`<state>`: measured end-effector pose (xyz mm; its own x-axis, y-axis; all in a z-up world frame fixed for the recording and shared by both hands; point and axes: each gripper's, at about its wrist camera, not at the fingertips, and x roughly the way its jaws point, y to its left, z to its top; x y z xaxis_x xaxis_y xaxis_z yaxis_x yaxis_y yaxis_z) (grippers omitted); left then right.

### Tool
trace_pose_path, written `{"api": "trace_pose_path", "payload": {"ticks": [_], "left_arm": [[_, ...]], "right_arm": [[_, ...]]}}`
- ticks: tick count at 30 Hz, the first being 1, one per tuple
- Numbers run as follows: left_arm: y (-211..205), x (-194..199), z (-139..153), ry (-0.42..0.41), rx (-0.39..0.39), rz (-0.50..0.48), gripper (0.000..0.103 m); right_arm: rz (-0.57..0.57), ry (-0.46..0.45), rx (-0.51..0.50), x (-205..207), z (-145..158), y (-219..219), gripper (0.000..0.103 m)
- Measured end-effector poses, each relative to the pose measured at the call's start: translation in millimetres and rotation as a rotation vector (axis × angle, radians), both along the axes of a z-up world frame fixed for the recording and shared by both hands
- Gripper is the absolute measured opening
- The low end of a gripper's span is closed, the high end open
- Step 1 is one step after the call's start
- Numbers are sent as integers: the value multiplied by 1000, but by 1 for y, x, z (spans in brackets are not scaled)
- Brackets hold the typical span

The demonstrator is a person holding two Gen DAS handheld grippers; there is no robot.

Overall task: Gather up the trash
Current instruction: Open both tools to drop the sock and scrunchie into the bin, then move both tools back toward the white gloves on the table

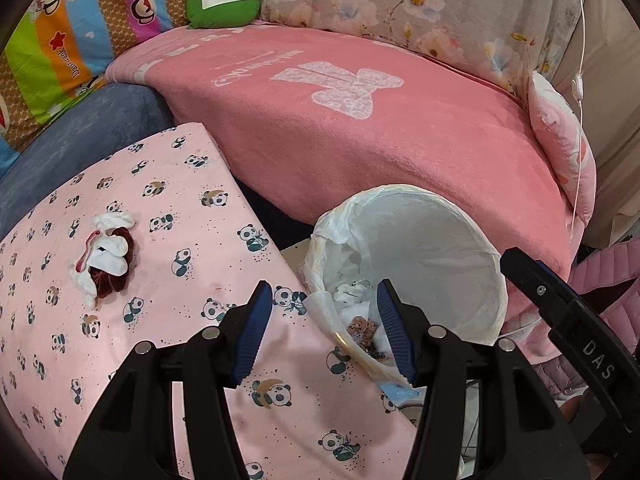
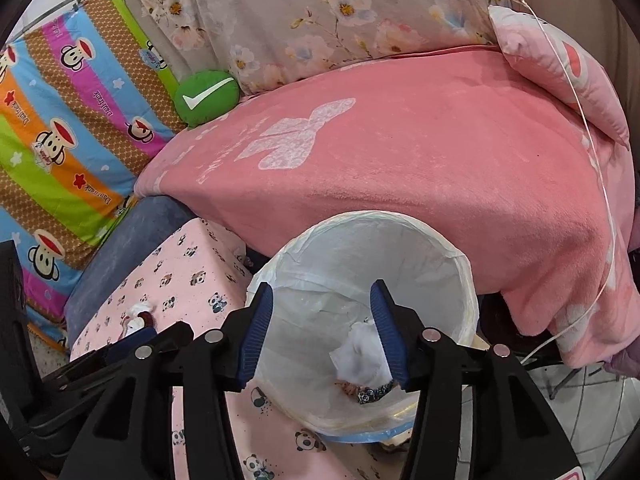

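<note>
A pile of trash (image 1: 105,261), white crumpled tissues with dark red scraps, lies on the pink panda-print surface (image 1: 168,208); it also shows small in the right wrist view (image 2: 138,316). A white-lined trash bin (image 1: 436,252) stands to the right of that surface, with tissue and scraps inside (image 2: 366,354). My left gripper (image 1: 325,330) is open and empty, over the surface's edge and the bin's near rim. My right gripper (image 2: 320,330) is open and empty, right above the bin's mouth (image 2: 360,240).
A pink blanket (image 1: 360,140) covers the sofa behind the bin. A green check-mark cushion (image 1: 222,2), a striped cartoon quilt (image 2: 60,140) and a floral cover (image 2: 320,12) lie behind. A thin white cable (image 2: 600,184) hangs at the right. The right gripper's black body (image 1: 568,320) crosses the left view.
</note>
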<state>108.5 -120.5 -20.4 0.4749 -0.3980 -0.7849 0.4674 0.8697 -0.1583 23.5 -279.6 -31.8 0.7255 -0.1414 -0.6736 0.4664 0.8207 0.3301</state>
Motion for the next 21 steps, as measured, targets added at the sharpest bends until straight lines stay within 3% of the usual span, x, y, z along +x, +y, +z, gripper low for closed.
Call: {"api": "trace_pose_path", "payload": {"ticks": [21], "left_arm": [[69, -7, 3, -35, 13, 134, 52]], "right_arm": [[136, 34, -15, 9, 8, 72, 57]]}}
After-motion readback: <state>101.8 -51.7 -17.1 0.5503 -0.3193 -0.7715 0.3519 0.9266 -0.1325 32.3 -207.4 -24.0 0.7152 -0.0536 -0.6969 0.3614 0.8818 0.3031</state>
